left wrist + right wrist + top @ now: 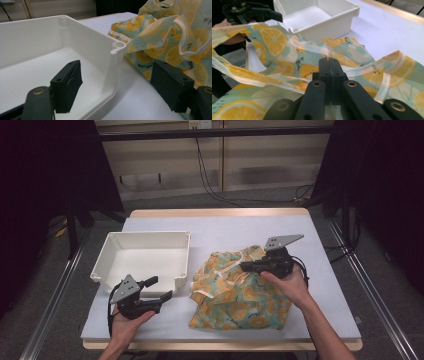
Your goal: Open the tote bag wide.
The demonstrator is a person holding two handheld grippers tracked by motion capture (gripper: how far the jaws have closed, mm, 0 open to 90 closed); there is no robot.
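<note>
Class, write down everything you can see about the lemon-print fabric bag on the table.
The fabric bag is thin, soft cloth, teal with orange-yellow lemon slices and pale strap handles. It lies crumpled on the white table cover, right of the white bin. The right gripper is shut on its fabric near the top.

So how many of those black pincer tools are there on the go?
2. The left gripper hangs open by the near right corner of the white tray. The right gripper is over the lemon-print bag, jaws shut on its fabric.

Grey carpet floor (260, 200) (cables trailing), dark curtains (45, 180)
</note>
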